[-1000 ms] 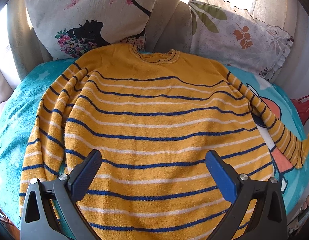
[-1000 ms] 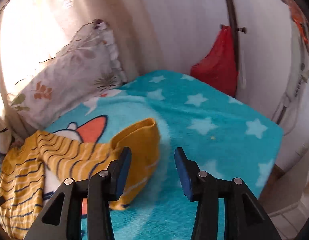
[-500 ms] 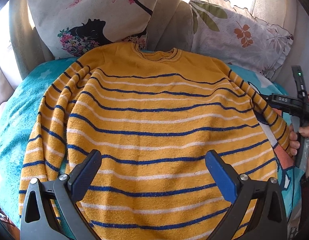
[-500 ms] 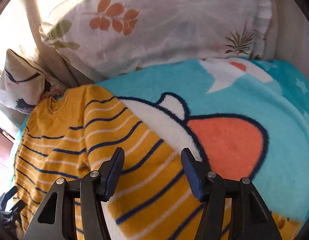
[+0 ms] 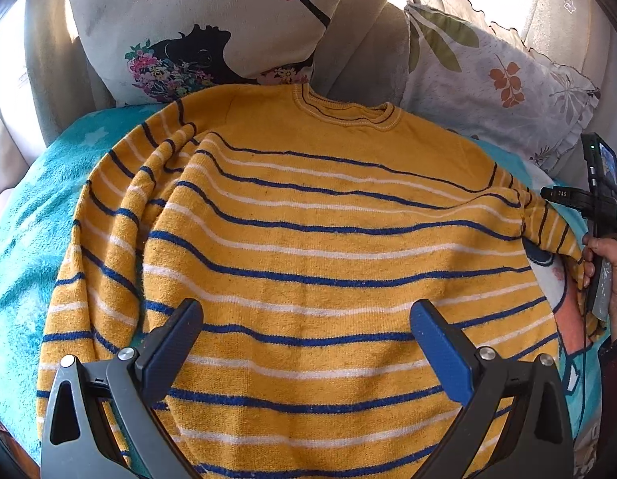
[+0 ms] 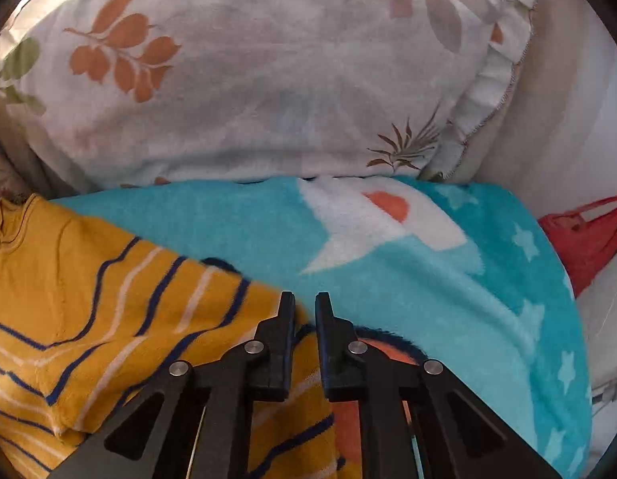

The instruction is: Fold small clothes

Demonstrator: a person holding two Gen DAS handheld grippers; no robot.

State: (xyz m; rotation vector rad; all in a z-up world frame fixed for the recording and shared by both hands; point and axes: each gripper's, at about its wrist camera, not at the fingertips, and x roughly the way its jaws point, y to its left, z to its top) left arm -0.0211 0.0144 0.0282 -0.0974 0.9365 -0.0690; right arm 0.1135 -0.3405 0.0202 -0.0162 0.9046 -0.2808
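My left gripper [image 5: 304, 343] hovers, jaws spread wide, over the sweater [image 5: 308, 263] lying flat on the blanket [image 6: 448, 279]; my right gripper [image 6: 304, 311] pinches its right sleeve edge, open blanket beyond to the right

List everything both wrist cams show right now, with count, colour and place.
sweater: 1, yellow with blue and white stripes, flat on the blanket, right sleeve at the right gripper
blanket: 1, turquoise with white stars and cartoon print, under the sweater
pillows: 2, one white with black silhouette behind the collar, one white with leaf print to its right
bag: 1, red, far right
left gripper: 1, blue pads, open above the sweater
right gripper: 1, black, nearly closed at the sleeve edge; grip unclear
right hand: 1, holding the right gripper
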